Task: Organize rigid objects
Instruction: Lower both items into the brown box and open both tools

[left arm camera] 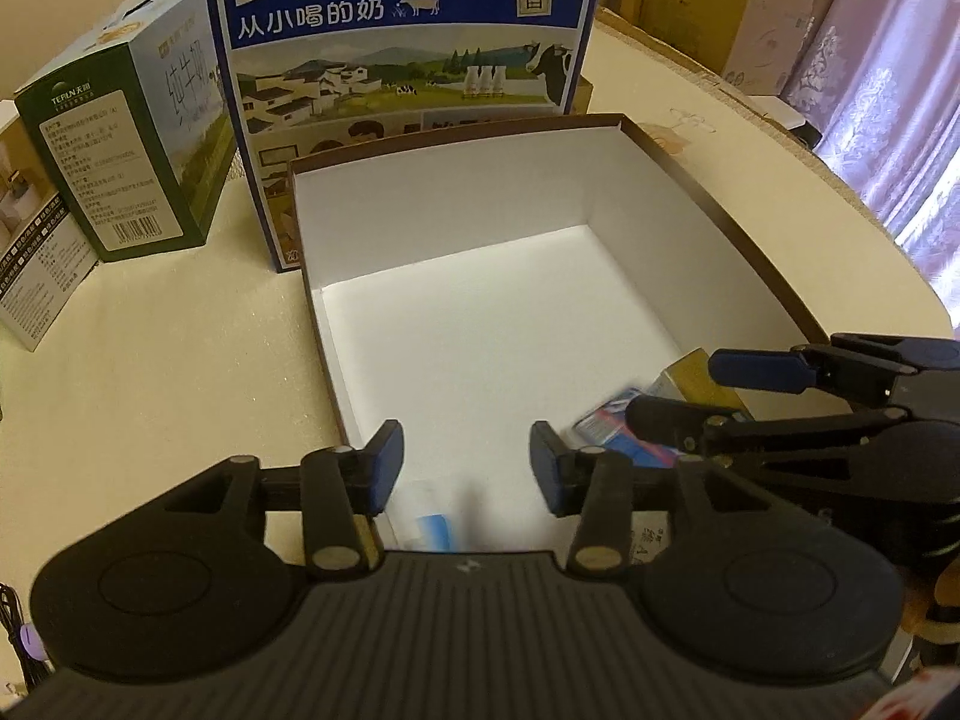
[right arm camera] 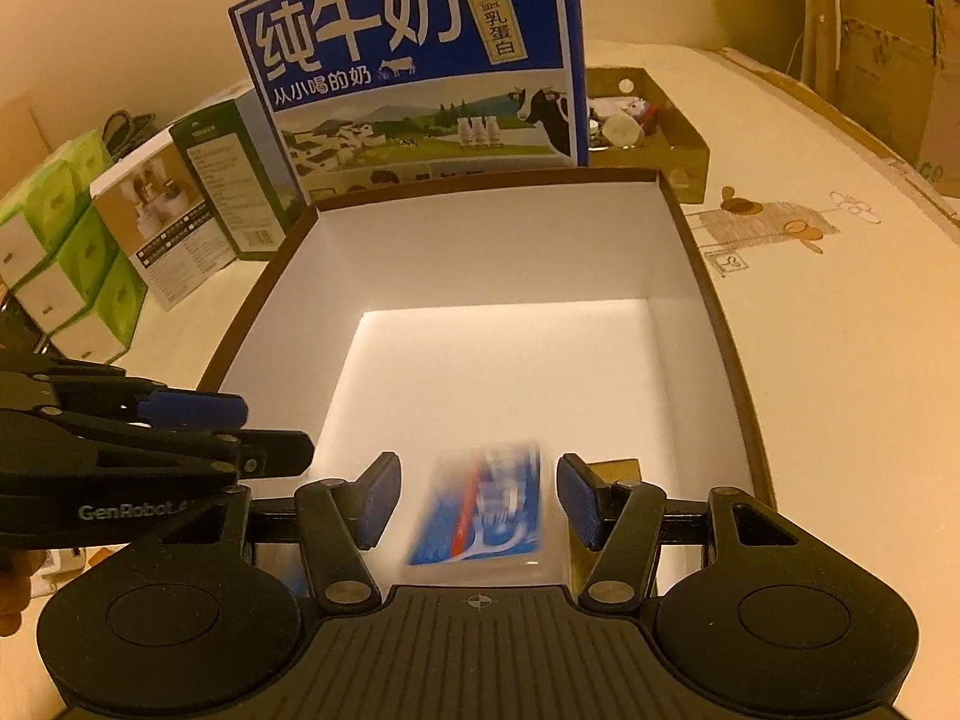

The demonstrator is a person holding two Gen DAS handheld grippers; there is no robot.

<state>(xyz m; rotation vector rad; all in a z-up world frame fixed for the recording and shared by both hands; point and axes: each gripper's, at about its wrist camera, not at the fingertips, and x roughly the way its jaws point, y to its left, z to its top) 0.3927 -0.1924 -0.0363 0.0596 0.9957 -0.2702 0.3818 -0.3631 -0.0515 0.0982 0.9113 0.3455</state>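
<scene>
The open box (right arm camera: 690, 252) stood on the surface (right arm camera: 840, 360), white inside with a brown rim, just in front of a tall milk carton (right arm camera: 414, 66). Most of its floor was bare.

The pack (right arm camera: 486, 510), a flat blue one with what looked like a toothbrush printed on it, was at the near end of the box, between the fingers of the right tool (right arm camera: 478, 498). It was blurred. The tool was spread, and its pads did not press on the pack; a gap showed on both sides. Beside the pack lay a small golden box (left arm camera: 690, 372), partly hidden.

The left tool (left arm camera: 467, 468) was also spread, with nothing between its fingers. Below it lay a small white and blue thing (left arm camera: 429, 525), too blurred to name.

The pack seemed light, stiff and flat. Its face was probably smooth plastic, so it could slip. I judge the best hold would be across its two long edges, near the middle, with gentle pressure, because a hard squeeze might bend the thin shell.
</scene>
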